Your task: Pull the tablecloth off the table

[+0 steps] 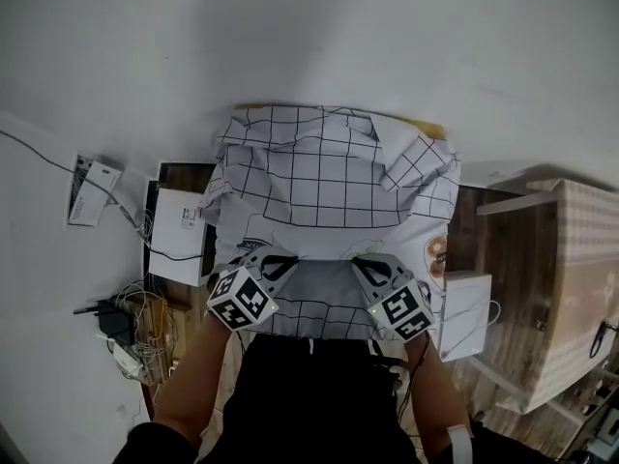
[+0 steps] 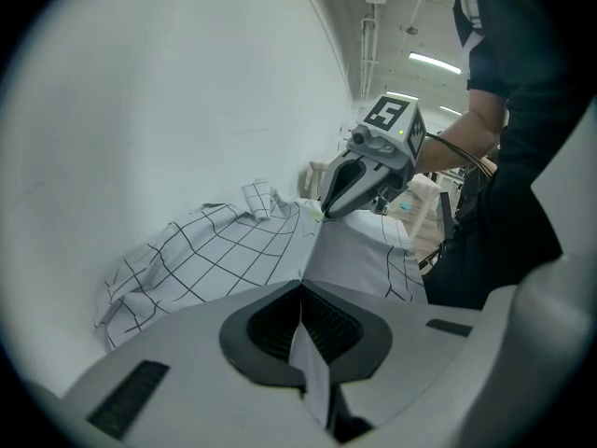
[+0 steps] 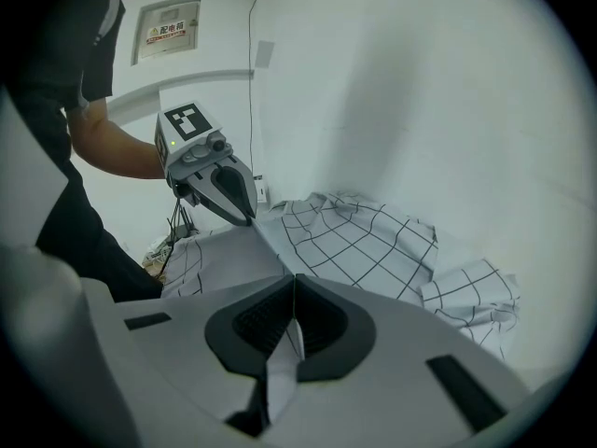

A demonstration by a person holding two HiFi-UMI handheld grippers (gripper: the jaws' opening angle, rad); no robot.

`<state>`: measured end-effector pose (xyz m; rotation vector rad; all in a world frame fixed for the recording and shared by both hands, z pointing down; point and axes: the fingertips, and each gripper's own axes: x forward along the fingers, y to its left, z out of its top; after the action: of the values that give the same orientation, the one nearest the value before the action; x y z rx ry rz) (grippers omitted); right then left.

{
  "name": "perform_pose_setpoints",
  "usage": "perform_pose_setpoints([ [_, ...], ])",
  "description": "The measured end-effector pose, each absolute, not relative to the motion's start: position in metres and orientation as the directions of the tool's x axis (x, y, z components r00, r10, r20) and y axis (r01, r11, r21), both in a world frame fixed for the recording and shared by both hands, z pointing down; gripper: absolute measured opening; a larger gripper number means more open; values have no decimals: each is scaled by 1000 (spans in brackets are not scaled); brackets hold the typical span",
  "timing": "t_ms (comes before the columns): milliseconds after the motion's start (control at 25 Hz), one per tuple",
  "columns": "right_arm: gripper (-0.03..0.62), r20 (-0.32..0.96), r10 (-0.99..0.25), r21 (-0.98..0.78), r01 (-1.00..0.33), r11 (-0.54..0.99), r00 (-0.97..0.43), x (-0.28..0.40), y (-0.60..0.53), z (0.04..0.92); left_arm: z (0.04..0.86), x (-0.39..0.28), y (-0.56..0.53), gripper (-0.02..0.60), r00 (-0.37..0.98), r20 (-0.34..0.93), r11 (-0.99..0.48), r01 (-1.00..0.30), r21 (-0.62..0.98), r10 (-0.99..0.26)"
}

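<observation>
Left claw (image 1: 279,259) and right claw (image 1: 368,265) both clamped on near edge of checked tablecloth (image 1: 319,177). Cloth taut between the 2, far end rumpled against wall (image 1: 290,27).

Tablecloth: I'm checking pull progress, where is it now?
Head view, centre: the tablecloth lies bunched ahead of the person, its near edge clamped by the left gripper and right gripper.
</observation>
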<state>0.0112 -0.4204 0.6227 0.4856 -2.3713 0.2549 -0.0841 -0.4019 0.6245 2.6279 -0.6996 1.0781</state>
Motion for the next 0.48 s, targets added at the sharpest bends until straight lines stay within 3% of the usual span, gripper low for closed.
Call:
perform_pose_setpoints([
  [480, 20, 582, -339, -2, -417, 909, -739, 3, -434, 559, 559, -92, -419, 12, 623, 634, -829, -557, -50, -458],
])
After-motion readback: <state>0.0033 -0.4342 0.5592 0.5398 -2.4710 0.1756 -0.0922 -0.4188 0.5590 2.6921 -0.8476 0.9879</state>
